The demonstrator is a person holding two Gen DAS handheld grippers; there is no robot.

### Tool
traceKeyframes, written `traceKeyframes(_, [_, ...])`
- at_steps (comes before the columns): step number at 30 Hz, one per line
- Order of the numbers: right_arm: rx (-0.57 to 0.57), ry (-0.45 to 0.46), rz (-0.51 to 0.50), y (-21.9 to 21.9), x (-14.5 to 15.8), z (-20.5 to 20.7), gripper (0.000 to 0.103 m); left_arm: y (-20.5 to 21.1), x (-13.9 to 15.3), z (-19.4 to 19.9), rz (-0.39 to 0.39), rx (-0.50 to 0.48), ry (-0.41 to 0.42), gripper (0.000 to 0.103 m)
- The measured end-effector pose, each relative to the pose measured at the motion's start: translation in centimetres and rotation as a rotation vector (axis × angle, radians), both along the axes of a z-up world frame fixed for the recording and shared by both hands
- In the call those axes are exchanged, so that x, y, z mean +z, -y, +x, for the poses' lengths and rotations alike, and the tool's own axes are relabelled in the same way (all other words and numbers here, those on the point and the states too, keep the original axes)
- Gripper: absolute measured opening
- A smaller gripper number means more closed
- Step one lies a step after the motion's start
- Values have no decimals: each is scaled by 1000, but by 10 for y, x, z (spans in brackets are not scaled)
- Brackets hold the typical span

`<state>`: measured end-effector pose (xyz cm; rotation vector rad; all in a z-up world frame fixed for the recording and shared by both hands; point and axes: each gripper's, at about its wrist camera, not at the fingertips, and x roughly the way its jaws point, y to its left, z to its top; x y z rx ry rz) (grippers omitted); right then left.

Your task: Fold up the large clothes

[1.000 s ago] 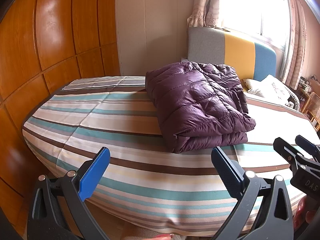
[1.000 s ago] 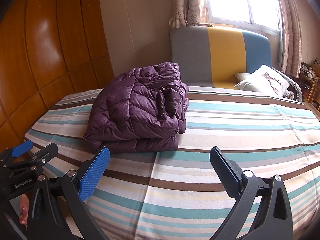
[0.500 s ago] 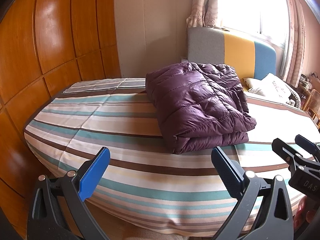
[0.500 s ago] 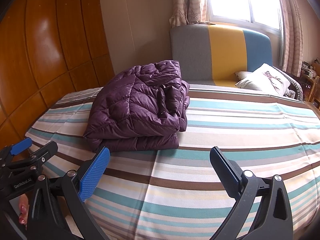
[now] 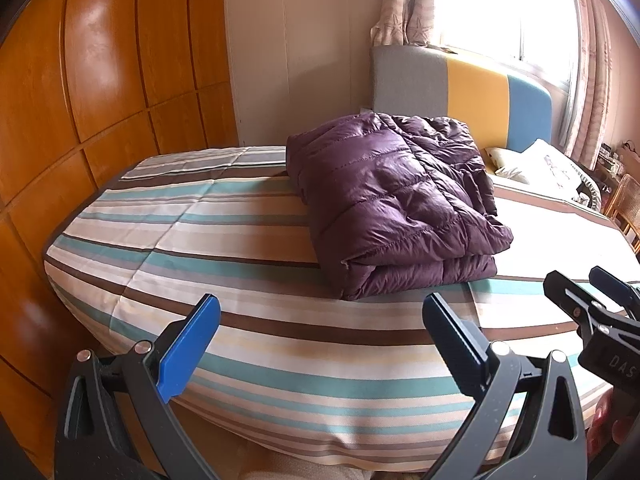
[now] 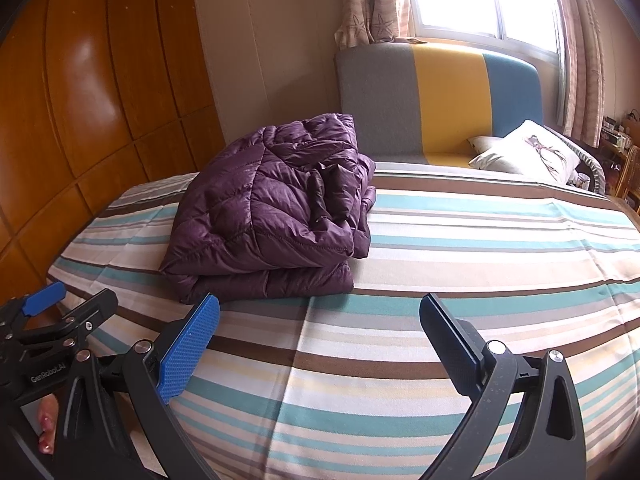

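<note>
A purple quilted down jacket (image 5: 392,200) lies folded into a thick rectangular bundle on the striped bed (image 5: 248,320); it also shows in the right wrist view (image 6: 272,216). My left gripper (image 5: 320,340) is open and empty, held off the bed's near edge, short of the jacket. My right gripper (image 6: 320,340) is open and empty, also near the front edge, with the jacket ahead and to its left. Each gripper shows at the edge of the other's view: the right one (image 5: 592,304) and the left one (image 6: 60,308).
A wooden wardrobe wall (image 5: 80,100) runs along the left. A grey, yellow and blue headboard (image 6: 432,96) and a white pillow (image 6: 528,152) stand at the bed's far end under a bright window. A chair and clutter sit at far right (image 5: 628,204).
Both grippers have drawn back slightly and lifted a little; the jacket stays still on the bed. Both stay open.
</note>
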<state>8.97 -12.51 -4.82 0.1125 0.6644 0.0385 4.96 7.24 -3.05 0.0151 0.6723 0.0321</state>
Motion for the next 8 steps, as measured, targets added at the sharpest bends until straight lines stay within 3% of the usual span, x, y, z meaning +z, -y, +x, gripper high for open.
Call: traceKeyframes(8, [-34,-51,31,18,-15,14,100,-4,-15,22,-20,-21,-81,101])
